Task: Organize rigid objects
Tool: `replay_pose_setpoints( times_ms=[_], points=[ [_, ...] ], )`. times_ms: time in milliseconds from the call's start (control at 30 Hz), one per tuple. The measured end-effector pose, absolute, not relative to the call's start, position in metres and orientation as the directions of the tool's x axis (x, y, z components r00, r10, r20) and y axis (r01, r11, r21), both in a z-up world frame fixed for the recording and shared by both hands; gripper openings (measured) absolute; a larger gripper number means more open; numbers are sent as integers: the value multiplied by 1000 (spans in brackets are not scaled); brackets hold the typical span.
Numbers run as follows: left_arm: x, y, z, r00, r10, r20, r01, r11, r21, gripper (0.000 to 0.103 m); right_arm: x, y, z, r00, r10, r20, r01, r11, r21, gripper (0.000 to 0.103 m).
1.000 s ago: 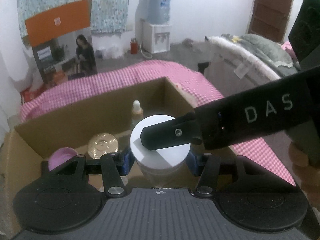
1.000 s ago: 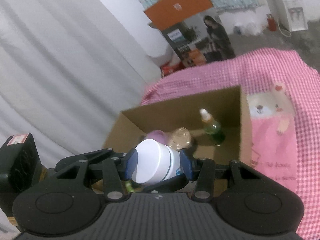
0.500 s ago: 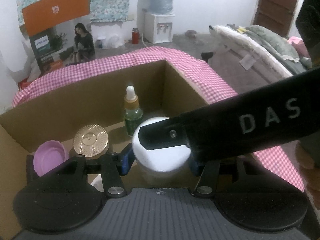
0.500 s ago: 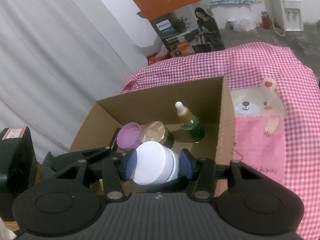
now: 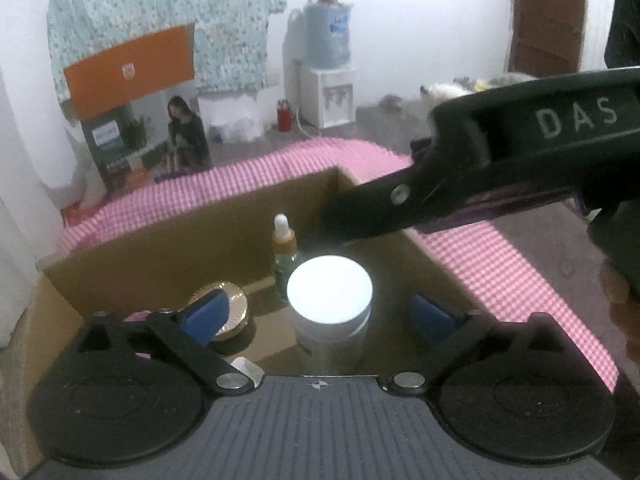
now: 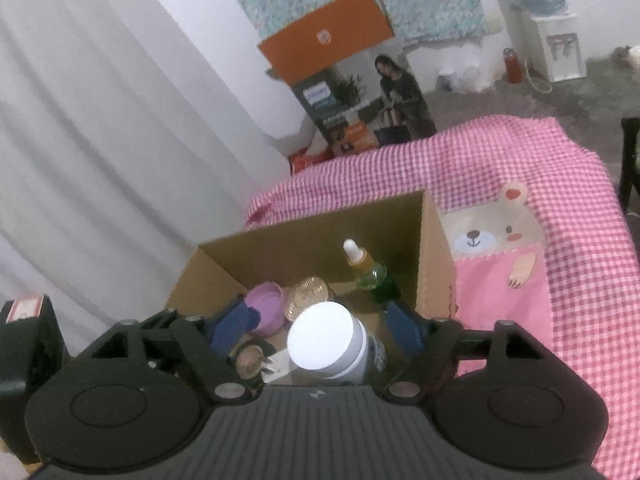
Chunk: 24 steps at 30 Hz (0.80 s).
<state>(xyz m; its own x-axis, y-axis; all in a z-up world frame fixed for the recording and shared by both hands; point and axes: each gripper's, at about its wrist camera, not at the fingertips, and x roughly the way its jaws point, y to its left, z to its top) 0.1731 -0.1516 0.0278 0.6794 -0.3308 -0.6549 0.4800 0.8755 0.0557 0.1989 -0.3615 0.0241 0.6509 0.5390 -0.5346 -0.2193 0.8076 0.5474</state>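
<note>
white-lidded jar (image 5: 329, 300) stands in cardboard box (image 5: 224, 236), just before dropper bottle (image 5: 285, 254) | both hand-held grippers, left (image 5: 320, 316) and right (image 6: 316, 330), spreading, pads clear | we judge it released

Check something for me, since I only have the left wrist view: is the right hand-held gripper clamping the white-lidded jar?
Observer: No. The right hand-held gripper has its jaws opening, and both blue pads stand clear of the white-lidded jar between them.
Operator: What is the pink sliver at the lower left of my view?
Observer: A purple lid, beside the gold-lidded jar inside the cardboard box.
Operator: Anything else near the front of the box?
Observer: A small round brown-topped item left of the white-lidded jar; I cannot tell what it is.
</note>
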Motion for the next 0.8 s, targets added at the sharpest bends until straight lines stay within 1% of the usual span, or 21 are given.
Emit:
replay_pose_setpoints(
  times_ms=[67, 133, 233, 333, 400, 567, 700, 800],
  points=[
    [164, -147, 36, 685, -339, -645, 487, 871, 59, 102, 187, -365, 33, 681, 524, -512, -216, 811, 544, 88],
    [153, -141, 43, 692, -345, -634, 489, 870, 61, 103, 170, -369, 44, 721, 505, -474, -219, 815, 536, 97],
    [139, -129, 54, 717, -333, -612, 464, 883, 63, 103, 141, -372, 59, 776, 473, -417, -221, 823, 524, 103],
    [127, -114, 61, 748, -305, -589, 418, 906, 61, 103, 113, -375, 63, 818, 445, -366, -204, 818, 537, 103],
    [119, -103, 63, 767, -275, -580, 378, 924, 62, 103, 97, -372, 60, 834, 420, -357, -181, 820, 542, 103],
    [114, -84, 58, 772, -206, -601, 299, 953, 57, 103, 67, -349, 48, 859, 315, -404, -105, 880, 463, 103],
    [118, -67, 44, 743, -124, -658, 200, 979, 41, 103, 55, -321, 36, 860, 231, -455, -57, 930, 364, 103],
    [119, -59, 37, 727, -84, -681, 164, 985, 54, 103, 56, -300, 29, 857, 180, -483, -42, 959, 281, 103]
  ],
)
